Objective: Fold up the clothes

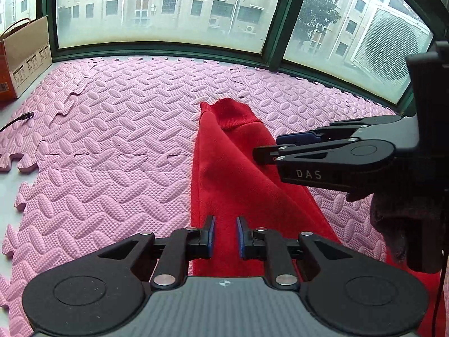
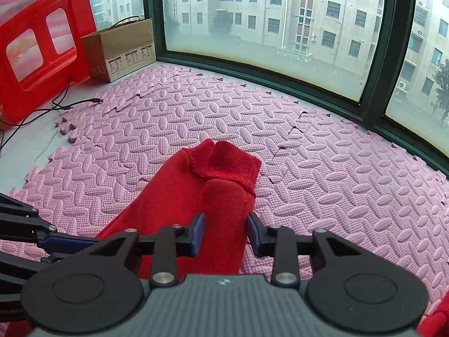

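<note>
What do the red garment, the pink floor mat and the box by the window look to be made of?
Red garment: soft fleece-like fabric, matte nap, with a ribbed knit cuff.
Pink floor mat: probably foam; embossed ovals and jigsaw-edged interlocking tiles.
Box: brown cardboard, dull finish, printed labels, a cord handle on top.

"DAS" in white letters on side of right gripper [image 1: 269,151]. Printed labels on cardboard box [image 2: 123,47] illegible.
</note>
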### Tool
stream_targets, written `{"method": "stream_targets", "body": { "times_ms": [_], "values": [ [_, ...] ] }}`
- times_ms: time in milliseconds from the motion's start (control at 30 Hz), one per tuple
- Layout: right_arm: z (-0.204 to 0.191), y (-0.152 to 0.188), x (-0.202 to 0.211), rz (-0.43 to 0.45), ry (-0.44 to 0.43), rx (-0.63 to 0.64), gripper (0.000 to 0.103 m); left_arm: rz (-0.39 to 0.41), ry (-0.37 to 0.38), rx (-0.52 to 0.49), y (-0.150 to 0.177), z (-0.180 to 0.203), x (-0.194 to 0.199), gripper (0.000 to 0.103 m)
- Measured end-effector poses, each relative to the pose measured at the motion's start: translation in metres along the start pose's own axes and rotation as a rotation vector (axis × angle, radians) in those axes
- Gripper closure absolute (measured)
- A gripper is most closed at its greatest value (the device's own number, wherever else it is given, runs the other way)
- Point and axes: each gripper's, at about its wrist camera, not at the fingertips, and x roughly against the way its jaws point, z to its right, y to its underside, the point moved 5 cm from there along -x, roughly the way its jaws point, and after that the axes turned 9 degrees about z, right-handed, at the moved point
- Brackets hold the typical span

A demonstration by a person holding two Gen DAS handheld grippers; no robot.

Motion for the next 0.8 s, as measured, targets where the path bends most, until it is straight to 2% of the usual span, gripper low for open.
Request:
{"method": "stream_targets", "body": {
  "times_ms": [100, 200, 267, 400, 467, 667, 800],
  "values": [
    [-0.002, 0.001, -0.003, 0.001, 0.002, 0.016, 0.088, 0.0, -0.008, -0.023, 0.0, 0.002, -0.002, 0.085],
    [0.001, 0.0, -0.002, 0.008, 0.013, 0.016, 0.094, 0.0, -0.009, -0.027, 0.0, 0.003, -0.003, 0.085],
    [0.007, -0.003, 0.003, 0.034, 0.044, 0.0, 0.095, 0.0, -0.01, -0.029, 0.0, 0.003, -0.003, 0.085],
    [0.012, -0.002, -0.001, 0.018, 0.066, 0.017, 0.095, -0.002, -0.012, -0.035, 0.0, 0.003, -0.004, 0.085],
    [0.013, -0.002, -0.001, 0.001, 0.056, 0.011, 0.094, -0.003, -0.012, -0.034, 0.0, 0.003, -0.004, 0.085],
    [0.009, -0.004, 0.025, 0.015, 0.015, 0.038, 0.093, -0.002, -0.013, -0.041, -0.001, 0.003, -0.001, 0.085],
    [0.004, -0.006, 0.025, 0.029, -0.006, 0.039, 0.093, -0.003, -0.019, -0.048, 0.0, 0.005, 0.0, 0.085]
  ]
}}
